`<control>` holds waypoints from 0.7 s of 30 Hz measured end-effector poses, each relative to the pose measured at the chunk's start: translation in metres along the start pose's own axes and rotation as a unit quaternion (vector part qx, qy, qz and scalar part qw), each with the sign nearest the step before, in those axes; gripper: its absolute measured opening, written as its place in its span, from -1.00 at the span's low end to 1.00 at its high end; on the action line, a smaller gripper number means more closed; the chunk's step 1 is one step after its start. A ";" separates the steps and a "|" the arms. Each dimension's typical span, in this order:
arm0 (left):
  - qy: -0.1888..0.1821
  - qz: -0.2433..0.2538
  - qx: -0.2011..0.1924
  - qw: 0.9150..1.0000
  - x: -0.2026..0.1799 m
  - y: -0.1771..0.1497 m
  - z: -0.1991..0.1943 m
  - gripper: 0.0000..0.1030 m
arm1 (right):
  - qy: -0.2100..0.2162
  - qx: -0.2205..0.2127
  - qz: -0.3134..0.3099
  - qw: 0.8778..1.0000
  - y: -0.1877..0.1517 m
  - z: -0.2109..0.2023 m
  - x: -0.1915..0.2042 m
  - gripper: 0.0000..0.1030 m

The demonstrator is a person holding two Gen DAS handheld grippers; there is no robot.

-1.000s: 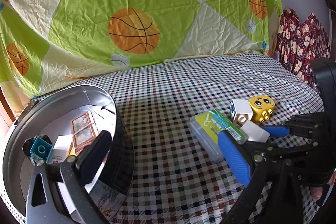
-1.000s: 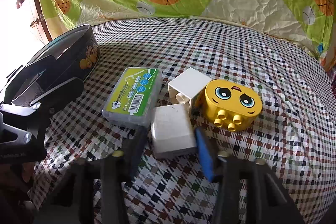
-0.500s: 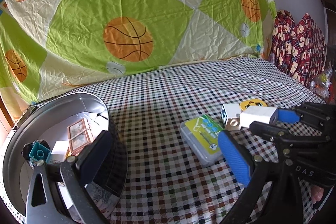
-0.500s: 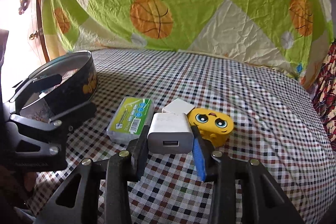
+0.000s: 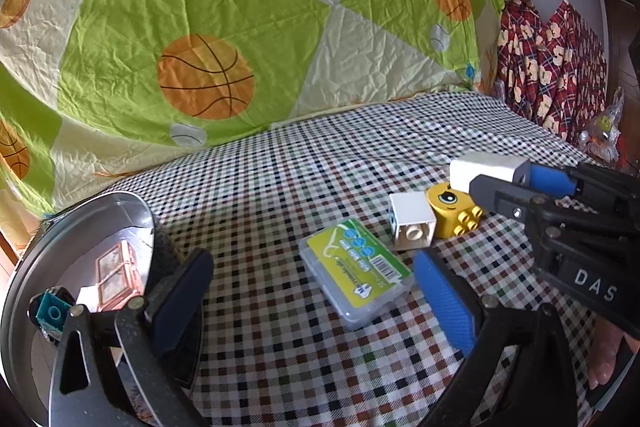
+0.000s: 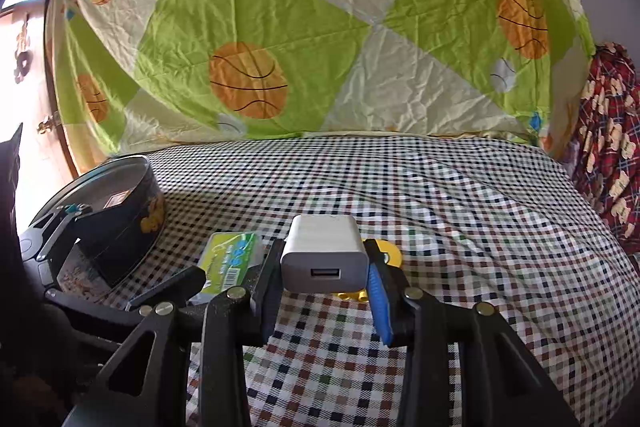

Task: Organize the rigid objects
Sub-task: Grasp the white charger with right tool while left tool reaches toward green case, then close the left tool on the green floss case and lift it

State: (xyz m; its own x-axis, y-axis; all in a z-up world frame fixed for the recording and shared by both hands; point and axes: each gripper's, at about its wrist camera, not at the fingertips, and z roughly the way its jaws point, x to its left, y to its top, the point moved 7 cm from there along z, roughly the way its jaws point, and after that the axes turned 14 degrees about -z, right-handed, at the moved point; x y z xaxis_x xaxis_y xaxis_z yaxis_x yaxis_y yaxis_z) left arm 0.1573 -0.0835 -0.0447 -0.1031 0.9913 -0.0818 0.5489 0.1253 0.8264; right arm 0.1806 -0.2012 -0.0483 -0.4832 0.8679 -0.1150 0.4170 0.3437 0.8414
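So the right claw (image 6: 325, 269) has a white USB charger (image 6: 324, 253) clamped between its pads, held up in the air above the checkered bedsheet (image 6: 460, 211), with the USB port facing the camera. In the left wrist view you can see the same charger (image 5: 486, 169) poking out of the right claw (image 5: 516, 183) over on the right side, sitting above the yellow toy block (image 5: 454, 211) with the cartoon eyes.

The left claw (image 5: 312, 301) is released, jaws wide apart with nothing between them. Its dark pad sits over the rim of the round tin (image 5: 80, 227) at the left, and the blue pad is just beside the clear plastic box with the green label (image 5: 354, 273).

Stuff on the bed: that labelled box lies flat in the middle, then a white toy block (image 5: 412, 227) just to its right, touching or nearly touching the yellow one. All three are bunched close together.

Inside the tin there's a teal toy block (image 5: 50, 313), a small brownish framed picture thing (image 5: 116, 279) and something white that I can't make out. From the right wrist view the tin (image 6: 120, 211) is dark on the outside with yellow cartoon prints, off to the left of the held charger.

Behind it all hangs a green and cream basketball sheet (image 5: 240, 27), and some red plaid fabric (image 5: 548, 67) is on the far right.
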 end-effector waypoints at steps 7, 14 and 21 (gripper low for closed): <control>-0.028 -0.023 0.069 0.997 -0.008 -0.005 0.030 0.78 | -0.019 -0.001 -0.004 1.000 0.002 0.000 -0.002 -0.22; -0.034 -0.038 0.135 0.990 -0.011 -0.017 0.056 0.71 | -0.018 0.001 0.002 1.000 0.001 0.003 -0.005 -0.22; -0.043 -0.061 0.154 0.985 -0.004 -0.020 0.062 0.04 | -0.018 0.004 -0.003 1.000 0.002 0.004 -0.003 -0.22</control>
State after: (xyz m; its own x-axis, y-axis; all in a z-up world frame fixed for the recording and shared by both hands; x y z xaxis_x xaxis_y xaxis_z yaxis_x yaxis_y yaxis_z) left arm 0.1984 -0.0875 -0.0950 -0.1204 0.9660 -0.2286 0.7635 0.2373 0.6007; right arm 0.1857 -0.2017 -0.0479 -0.4582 0.8780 -0.1389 0.4208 0.3518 0.8362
